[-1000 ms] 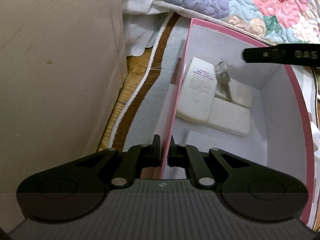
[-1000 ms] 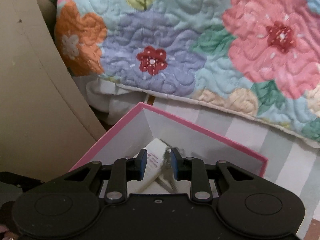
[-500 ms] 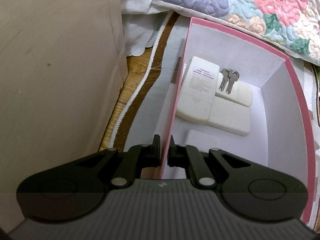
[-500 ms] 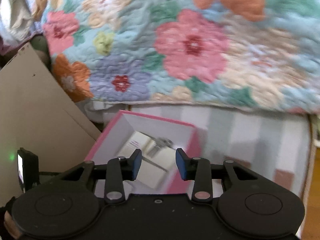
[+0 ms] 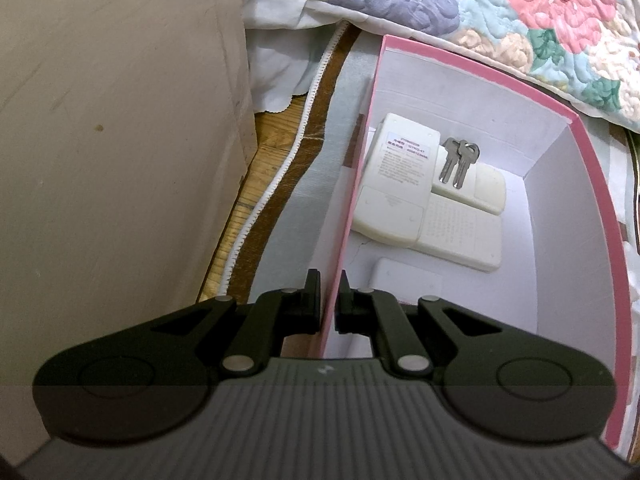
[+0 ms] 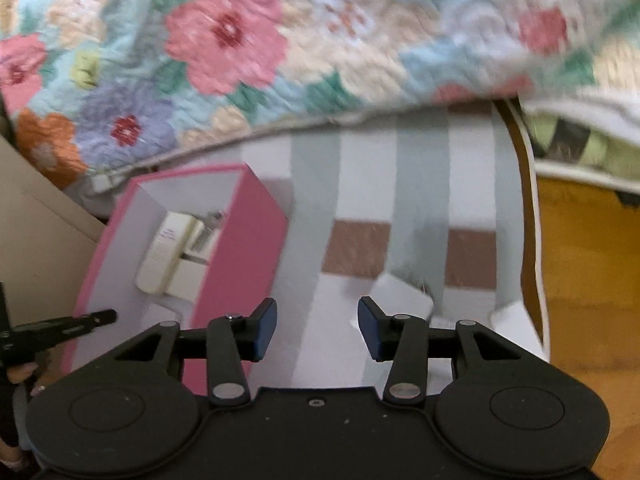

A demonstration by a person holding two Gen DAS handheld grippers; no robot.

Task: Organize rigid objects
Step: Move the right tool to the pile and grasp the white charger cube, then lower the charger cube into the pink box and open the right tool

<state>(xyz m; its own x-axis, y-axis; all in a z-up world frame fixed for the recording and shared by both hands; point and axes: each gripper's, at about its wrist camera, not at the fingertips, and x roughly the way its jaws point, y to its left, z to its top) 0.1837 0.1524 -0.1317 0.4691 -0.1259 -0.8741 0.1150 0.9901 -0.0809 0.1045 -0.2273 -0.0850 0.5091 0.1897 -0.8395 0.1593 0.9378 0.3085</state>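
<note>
A pink box with a white inside holds cream remote-like devices and a pair of keys lying on them. My left gripper is shut on the box's left wall. In the right wrist view the same box sits at the left. My right gripper is open and empty above the striped cloth. A white object lies just beyond its right finger, blurred.
A beige board stands at the left. A floral quilt hangs behind the box. The wooden floor shows at the right of the cloth. The left gripper's tip shows at the box.
My right gripper let go of the keys in the box, lifted away to the right and opened wide. The left gripper kept its hold on the wall.
</note>
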